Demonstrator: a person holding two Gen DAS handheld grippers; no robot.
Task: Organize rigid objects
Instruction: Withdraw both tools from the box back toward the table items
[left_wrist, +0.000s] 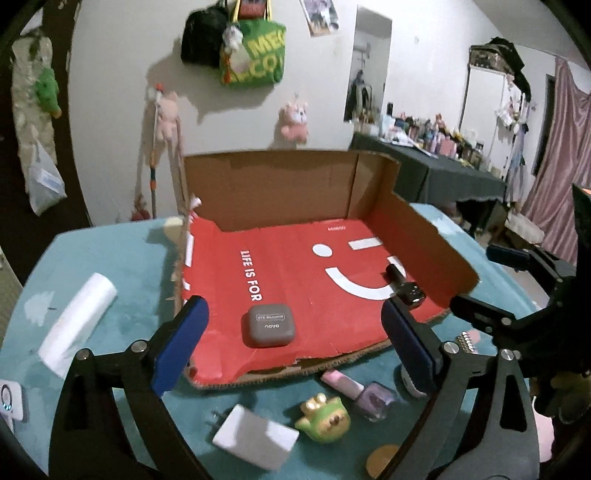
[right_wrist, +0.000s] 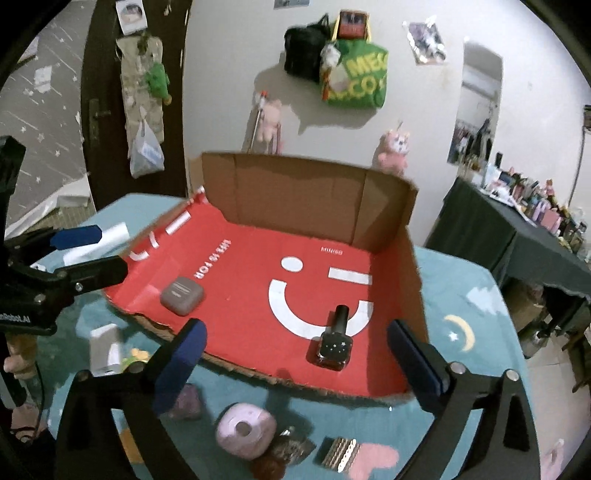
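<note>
An open cardboard box with a red floor (left_wrist: 295, 266) (right_wrist: 240, 314) lies on the teal table. A grey eye shadow case (left_wrist: 269, 325) (right_wrist: 181, 295) rests on the floor near the front edge. A black nail polish bottle (left_wrist: 406, 290) (right_wrist: 334, 341) lies at the front right by the box wall. My left gripper (left_wrist: 293, 310) hovers open above and in front of the grey case, holding nothing. My right gripper (right_wrist: 295, 328) hangs open just short of the black bottle, also holding nothing. Each gripper shows at the edge of the other's view.
Loose items lie on the table in front of the box: a white charger (left_wrist: 255, 435), a green figurine (left_wrist: 325, 417), a purple polish bottle (left_wrist: 373, 400), a pink tube (left_wrist: 341, 382), a pink round case (right_wrist: 245, 430). A white roll (left_wrist: 77, 325) lies left of the box.
</note>
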